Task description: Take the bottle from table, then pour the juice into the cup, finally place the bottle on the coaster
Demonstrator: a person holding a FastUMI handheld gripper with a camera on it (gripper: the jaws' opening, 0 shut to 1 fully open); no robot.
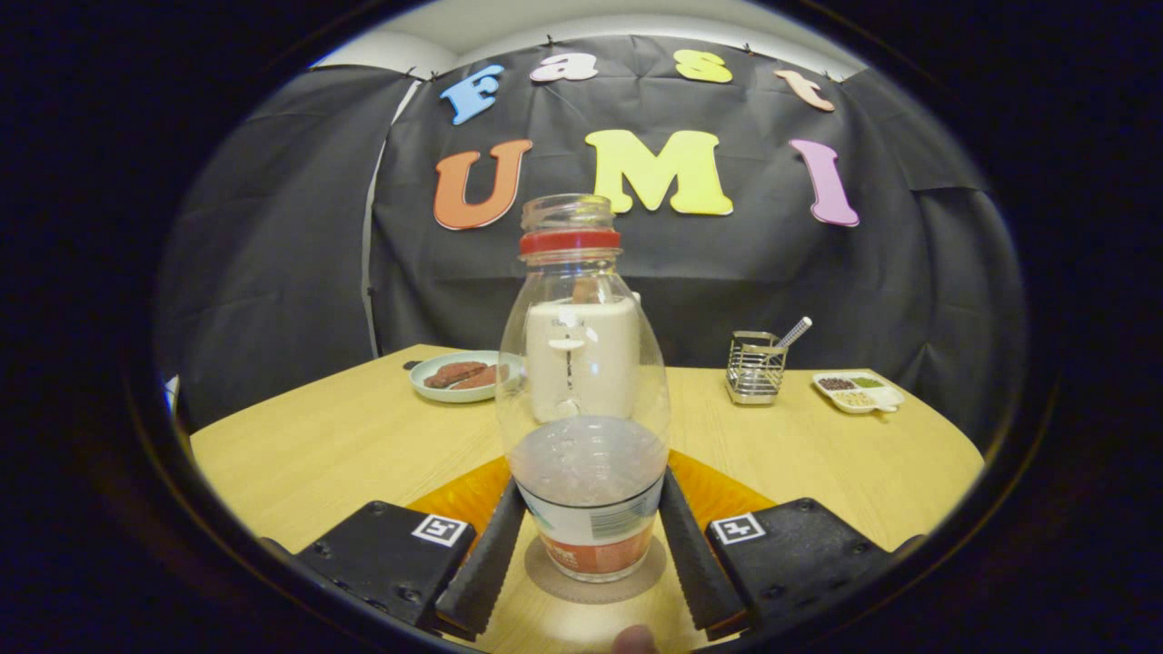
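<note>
- The bottle (582, 400) stands upright, long axis vertical, open mouth up, on a round coaster (595, 586) near the table's (318, 445) front edge.
- The gripper (589, 545) holds the bottle's lower body, both fingers pressing.
- Risk: opening unevenly could tip the bottle and spill its juice.
- The cup (581, 359) stands just beyond it.

Free room and obstacles on the table (345, 445). The upright bottle (583, 391) stands on a round coaster (595, 581) between the fingers of the gripper (589, 536), which lie against its sides and leave no gap there. Directly behind the bottle a white cup (581, 359) blocks the forward line. A plate (459, 374) stands beyond on the left; a wire holder (756, 368) and a compartment dish (859, 391) stand beyond on the right. Bare tabletop lies open on both flanks.
</note>
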